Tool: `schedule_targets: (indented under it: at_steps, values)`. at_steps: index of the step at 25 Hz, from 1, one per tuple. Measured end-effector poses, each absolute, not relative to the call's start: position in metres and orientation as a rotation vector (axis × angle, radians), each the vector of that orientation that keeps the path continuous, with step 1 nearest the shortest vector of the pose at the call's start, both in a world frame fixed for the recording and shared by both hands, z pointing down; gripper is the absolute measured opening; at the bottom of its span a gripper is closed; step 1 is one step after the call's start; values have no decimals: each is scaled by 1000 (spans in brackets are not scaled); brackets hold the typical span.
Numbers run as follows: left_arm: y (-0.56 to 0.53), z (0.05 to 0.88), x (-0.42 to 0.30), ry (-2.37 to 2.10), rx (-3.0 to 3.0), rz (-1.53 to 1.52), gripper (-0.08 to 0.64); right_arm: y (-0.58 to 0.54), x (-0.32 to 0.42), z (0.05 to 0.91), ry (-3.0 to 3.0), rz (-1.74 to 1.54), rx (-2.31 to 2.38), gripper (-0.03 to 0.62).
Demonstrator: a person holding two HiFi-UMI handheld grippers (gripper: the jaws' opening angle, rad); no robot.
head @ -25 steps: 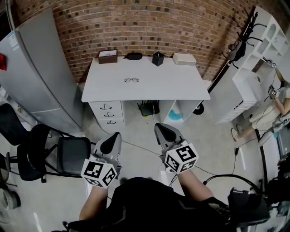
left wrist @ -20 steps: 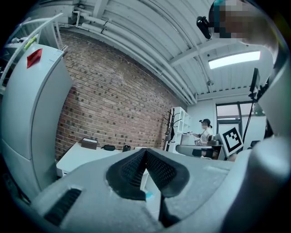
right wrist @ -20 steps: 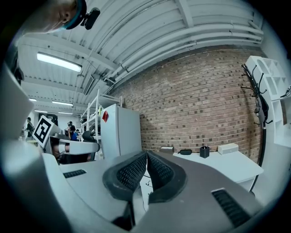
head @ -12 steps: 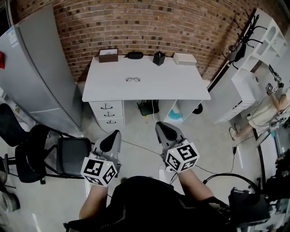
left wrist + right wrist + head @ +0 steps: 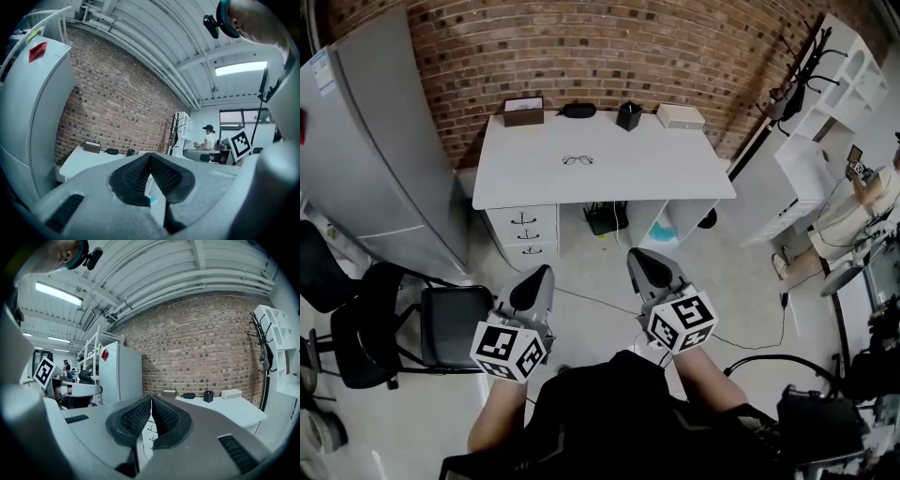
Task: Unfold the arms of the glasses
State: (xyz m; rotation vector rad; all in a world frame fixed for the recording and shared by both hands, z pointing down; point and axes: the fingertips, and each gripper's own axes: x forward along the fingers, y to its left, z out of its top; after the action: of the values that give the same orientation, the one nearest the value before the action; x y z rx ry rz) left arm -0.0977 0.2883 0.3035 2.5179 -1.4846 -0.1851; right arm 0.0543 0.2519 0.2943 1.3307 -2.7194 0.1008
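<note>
Glasses (image 5: 577, 160) mid-desk (image 5: 675, 178); boxes along back edge.

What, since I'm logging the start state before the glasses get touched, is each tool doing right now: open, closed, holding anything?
Left tool: closed, holding nothing.
Right tool: closed, holding nothing.

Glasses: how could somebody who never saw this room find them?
Look at the white desk against the brick wall. The glasses lie alone near its middle, thin and dark-framed, while the boxes sit along the back edge.
</note>
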Motion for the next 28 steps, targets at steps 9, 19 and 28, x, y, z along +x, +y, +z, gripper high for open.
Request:
schedule_targets:
  at_steps: [9, 19, 28]
  values:
    - [273, 313, -106, -1463, 2516, -209, 6, 245, 48, 301, -2681, 68, 1321, 9]
    - [226, 314, -116, -1553, 2475, -177, 6, 179, 42, 301, -2739, 86, 1276, 9]
    - [157, 322, -107, -1595, 2415, -142, 6, 104, 50, 305, -2758, 106, 1219, 10]
